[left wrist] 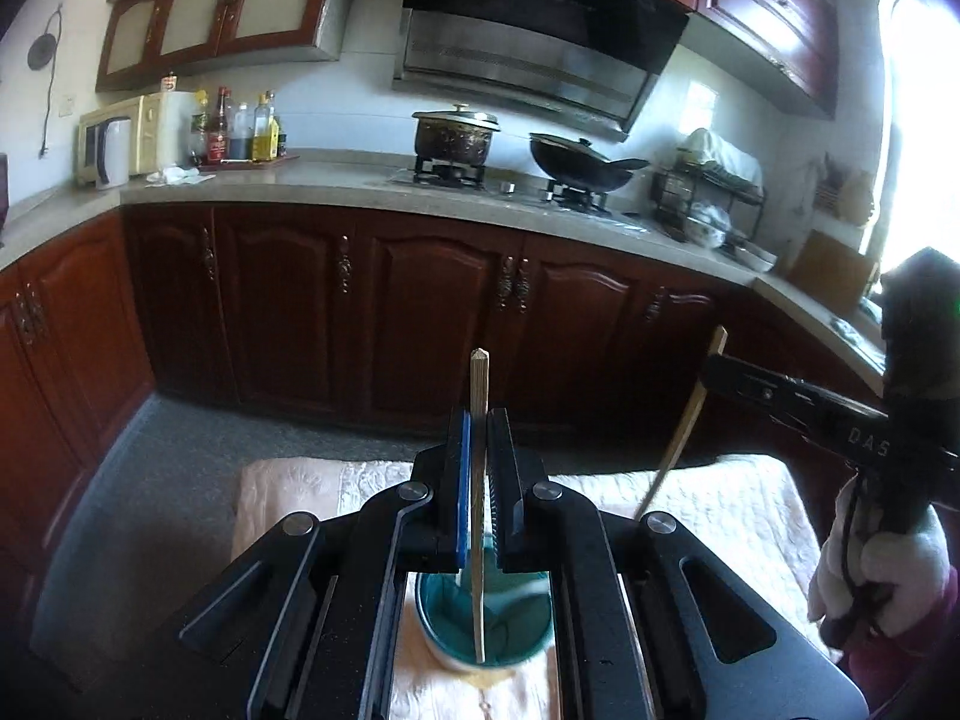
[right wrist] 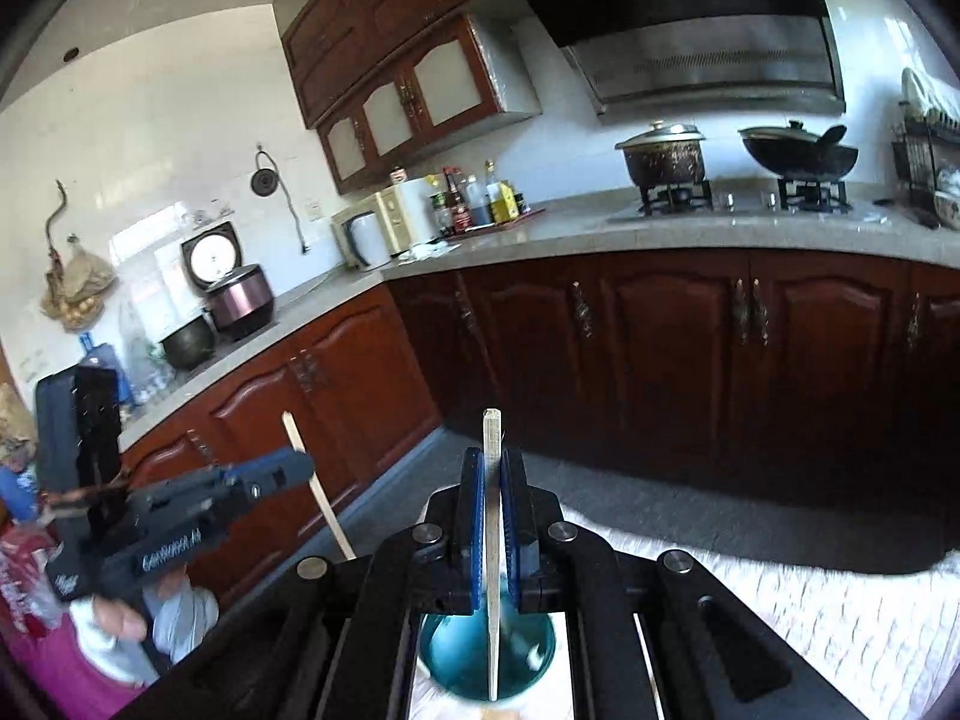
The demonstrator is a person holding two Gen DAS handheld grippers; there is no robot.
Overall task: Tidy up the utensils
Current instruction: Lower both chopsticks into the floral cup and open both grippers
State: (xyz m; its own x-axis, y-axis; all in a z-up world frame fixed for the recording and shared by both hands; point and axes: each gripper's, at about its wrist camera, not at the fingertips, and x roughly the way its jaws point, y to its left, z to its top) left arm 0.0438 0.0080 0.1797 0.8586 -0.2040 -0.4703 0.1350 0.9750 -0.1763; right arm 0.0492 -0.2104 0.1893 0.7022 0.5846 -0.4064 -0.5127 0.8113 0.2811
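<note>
Your left gripper [left wrist: 478,468] and right gripper [right wrist: 493,516] each pinched one chopstick [left wrist: 478,420] near its upper part; light, stiff, slippery, likely to pivot.

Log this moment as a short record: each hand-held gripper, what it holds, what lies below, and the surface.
left hand-held gripper: shut on a wooden chopstick, held near upright
right hand-held gripper: shut on a second wooden chopstick, also near upright
below: teal bowl, with both chopstick tips over it
surface: pale quilted cloth under the bowl
background: stove with a lidded pot and a wok
</note>
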